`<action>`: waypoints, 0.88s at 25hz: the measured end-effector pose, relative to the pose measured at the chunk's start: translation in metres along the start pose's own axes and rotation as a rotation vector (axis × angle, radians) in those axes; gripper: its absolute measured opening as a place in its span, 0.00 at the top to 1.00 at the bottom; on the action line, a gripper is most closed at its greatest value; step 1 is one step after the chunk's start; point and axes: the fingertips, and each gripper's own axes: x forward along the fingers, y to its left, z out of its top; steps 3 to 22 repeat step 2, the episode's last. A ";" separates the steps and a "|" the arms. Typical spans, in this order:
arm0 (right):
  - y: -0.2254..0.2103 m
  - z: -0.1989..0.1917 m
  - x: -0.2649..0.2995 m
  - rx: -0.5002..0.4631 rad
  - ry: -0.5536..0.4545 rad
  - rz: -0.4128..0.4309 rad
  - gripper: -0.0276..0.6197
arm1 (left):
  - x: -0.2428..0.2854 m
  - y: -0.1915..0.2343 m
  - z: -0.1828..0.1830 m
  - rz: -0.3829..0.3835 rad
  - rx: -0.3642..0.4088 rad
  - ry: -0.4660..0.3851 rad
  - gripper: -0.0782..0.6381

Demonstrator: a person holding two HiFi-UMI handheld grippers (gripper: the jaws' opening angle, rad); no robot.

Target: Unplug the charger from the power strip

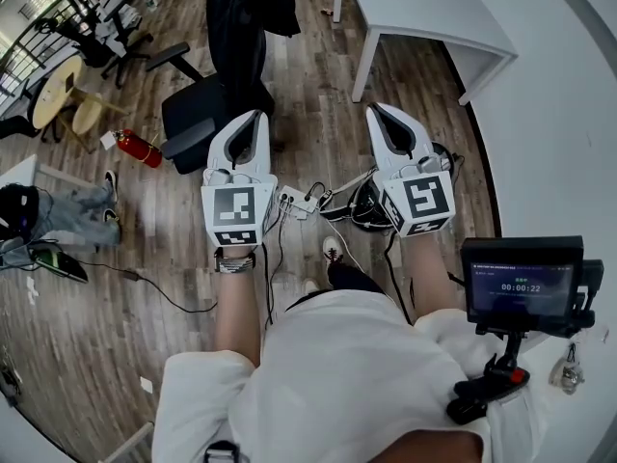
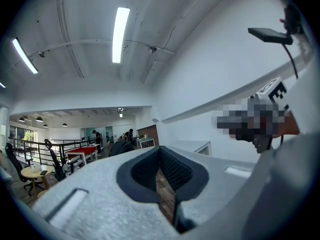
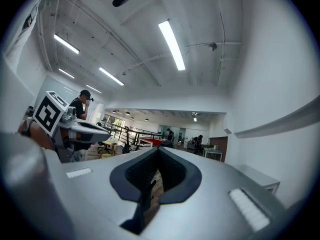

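Both tongs shut and empty. Left tongs point(image 1: 254, 116): in the left gripper view point(image 2: 160, 153) the dark pads point(image 2: 145, 171) meet at the tip, and only a sliver of wood floor shows through the slit lower down. Right tongs point(image 1: 382, 110): same in the right gripper view point(image 3: 159, 152), pads together with nothing between them. In the head view the two are held out side by side in front of the person, aimed level into the room, neither touching anything. The power strip point(image 1: 295, 203) is white and lies on the wood floor point(image 1: 174, 287), showing in the gap between the two tongs, just beyond the person's shoe point(image 1: 332, 249). It is apart from both tongs. Plugs point(image 1: 311, 197) with dark cables point(image 1: 273, 258) sit on the strip; at this size I can't tell which one is the charger. A dark bundle point(image 1: 364, 203) lies on the floor just right of the strip, partly under the right tongs; can't identify it. Also in the head view: a black office chair point(image 1: 193, 114) ahead of the left tongs with a dark jacket point(image 1: 246, 8) over its back, a red fire extinguisher point(image 1: 140, 149) lying on the floor left of the chair, a white surface point(image 1: 424, 13) at top right against the wall, and a small screen point(image 1: 521, 283) on a mount at lower right.
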 end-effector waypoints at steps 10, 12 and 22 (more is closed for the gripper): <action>0.001 0.000 0.000 -0.003 -0.001 0.003 0.95 | 0.000 0.003 0.000 0.006 0.002 0.001 0.88; 0.001 0.000 0.000 -0.003 -0.001 0.003 0.95 | 0.000 0.003 0.000 0.006 0.002 0.001 0.88; 0.001 0.000 0.000 -0.003 -0.001 0.003 0.95 | 0.000 0.003 0.000 0.006 0.002 0.001 0.88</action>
